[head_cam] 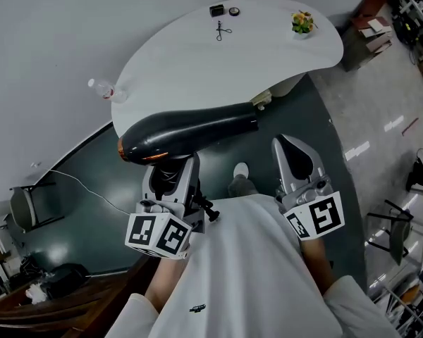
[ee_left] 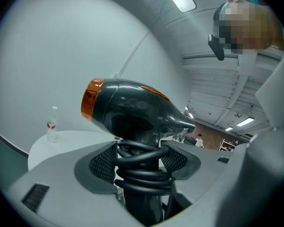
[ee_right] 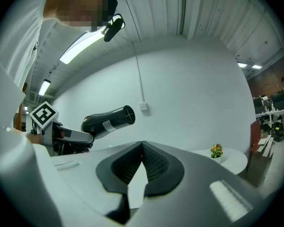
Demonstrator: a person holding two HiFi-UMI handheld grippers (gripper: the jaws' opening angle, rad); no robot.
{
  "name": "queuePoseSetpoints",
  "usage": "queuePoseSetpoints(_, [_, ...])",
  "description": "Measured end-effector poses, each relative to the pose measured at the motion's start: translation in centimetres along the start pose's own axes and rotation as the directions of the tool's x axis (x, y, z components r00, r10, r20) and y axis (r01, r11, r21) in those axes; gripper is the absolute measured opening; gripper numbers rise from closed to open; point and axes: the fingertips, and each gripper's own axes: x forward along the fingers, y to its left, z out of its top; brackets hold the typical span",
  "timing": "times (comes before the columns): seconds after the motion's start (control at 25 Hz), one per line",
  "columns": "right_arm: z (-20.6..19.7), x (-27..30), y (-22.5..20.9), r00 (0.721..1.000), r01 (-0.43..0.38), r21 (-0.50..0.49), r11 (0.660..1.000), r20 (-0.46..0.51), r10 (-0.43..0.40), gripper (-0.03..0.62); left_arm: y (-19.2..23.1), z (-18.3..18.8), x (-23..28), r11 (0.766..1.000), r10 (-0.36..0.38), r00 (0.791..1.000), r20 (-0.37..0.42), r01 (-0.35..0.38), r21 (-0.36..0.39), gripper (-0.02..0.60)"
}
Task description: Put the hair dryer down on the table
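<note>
aloft and not on the white table [head_cam: 197, 55], the black hair dryer [head_cam: 190, 129] is held near the table's front edge, barrel roughly level, orange rear end to the left and nozzle to the right. the left gripper [head_cam: 170, 177] is clamped on its cord-wrapped handle. the right gripper [head_cam: 294, 157] hangs just beside it, jaws pressed together on nothing. a water bottle [head_cam: 107, 90], scissors [head_cam: 223, 30] and a small potted plant [head_cam: 302, 23] sit on the table.

The hair dryer [head_cam: 190, 129] is glossy black plastic; the table [head_cam: 183, 55], smooth matt white.
</note>
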Motion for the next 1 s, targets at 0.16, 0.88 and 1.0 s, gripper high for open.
queuePoseSetpoints(0.16, [0.0,0.3,-3.4,1.000,0.000,0.023,1.000,0.011,0.000,0.011,-1.7,-0.1,2.8,1.000,-0.001,1.000,-0.006,0.001,0.007,0.291])
queuePoseSetpoints(0.88, [-0.8,-1.1,-9.7,0.988,0.152,0.090,0.984,0.007,-0.153,0.011,-5.0,0.0,9.7,0.993,-0.105,0.992,-0.073,0.108,0.043,0.291])
queuePoseSetpoints(1.0, [-1.3,-0.5,-10.0,0.988,0.154,0.094,0.984,-0.006,-0.154,0.011,-4.8,-0.2,10.5,0.993,-0.107,0.991,-0.085,0.110,0.040,0.291])
